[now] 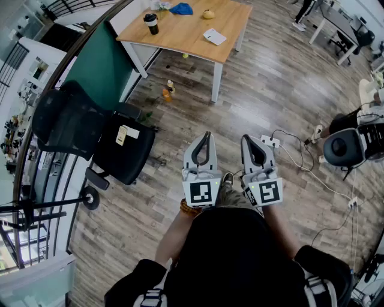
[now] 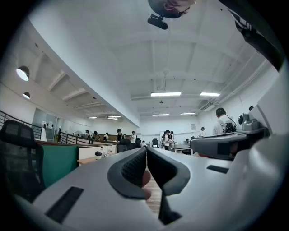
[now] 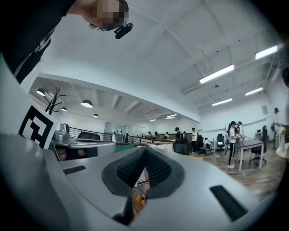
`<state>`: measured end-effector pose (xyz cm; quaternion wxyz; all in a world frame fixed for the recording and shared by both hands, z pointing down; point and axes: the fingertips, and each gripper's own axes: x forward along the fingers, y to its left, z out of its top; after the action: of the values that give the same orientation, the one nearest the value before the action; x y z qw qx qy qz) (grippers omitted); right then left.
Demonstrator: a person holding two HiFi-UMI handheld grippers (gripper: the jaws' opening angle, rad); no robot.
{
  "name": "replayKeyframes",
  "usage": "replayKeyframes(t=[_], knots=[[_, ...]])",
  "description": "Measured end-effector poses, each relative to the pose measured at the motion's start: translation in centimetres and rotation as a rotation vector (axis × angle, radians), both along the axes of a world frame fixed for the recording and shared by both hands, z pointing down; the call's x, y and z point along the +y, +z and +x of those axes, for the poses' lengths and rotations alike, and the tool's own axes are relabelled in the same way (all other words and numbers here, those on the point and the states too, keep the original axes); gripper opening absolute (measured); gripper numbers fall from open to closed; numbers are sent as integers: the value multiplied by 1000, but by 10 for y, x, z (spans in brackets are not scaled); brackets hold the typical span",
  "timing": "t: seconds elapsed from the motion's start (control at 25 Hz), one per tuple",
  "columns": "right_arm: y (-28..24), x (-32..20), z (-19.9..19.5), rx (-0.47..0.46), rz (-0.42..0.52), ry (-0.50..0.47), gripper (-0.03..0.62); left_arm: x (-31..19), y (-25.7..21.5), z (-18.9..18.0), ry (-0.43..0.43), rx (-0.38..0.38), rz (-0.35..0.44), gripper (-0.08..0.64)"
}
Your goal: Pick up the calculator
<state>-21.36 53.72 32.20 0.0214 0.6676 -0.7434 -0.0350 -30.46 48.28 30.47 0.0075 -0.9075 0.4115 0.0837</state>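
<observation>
The calculator (image 1: 215, 36), a flat pale rectangle, lies near the front right corner of the wooden table (image 1: 180, 36) at the top of the head view. Both grippers are held side by side over the wood floor, well short of the table and pointing towards it. My left gripper (image 1: 207, 135) is shut with nothing between its jaws. My right gripper (image 1: 245, 140) is also shut and empty. In the left gripper view the left gripper (image 2: 146, 150) has its dark pads pressed together, and the right gripper (image 3: 144, 151) looks the same in the right gripper view. Neither gripper view shows the calculator.
A black cup (image 1: 151, 23), a blue cloth (image 1: 181, 8) and a yellow thing (image 1: 207, 14) share the table. A black office chair (image 1: 90, 129) and a green partition (image 1: 102, 66) stand left. Two bottles (image 1: 168, 90) sit under the table. Cables and a power strip (image 1: 270, 141) lie right.
</observation>
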Motion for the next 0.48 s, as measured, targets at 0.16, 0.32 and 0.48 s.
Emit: replayKeyframes(t=[0.16,0.32,0.48], knots=[[4,5,-12,-7,2,25,5,2,0,-9,21,2,12,26],[4,12,-19,-25,-3,36,5,8,-3,-13,42,17,18,26],[9,19,-18,-72,-5,22,6,13,0,-7,55,14,13,26]])
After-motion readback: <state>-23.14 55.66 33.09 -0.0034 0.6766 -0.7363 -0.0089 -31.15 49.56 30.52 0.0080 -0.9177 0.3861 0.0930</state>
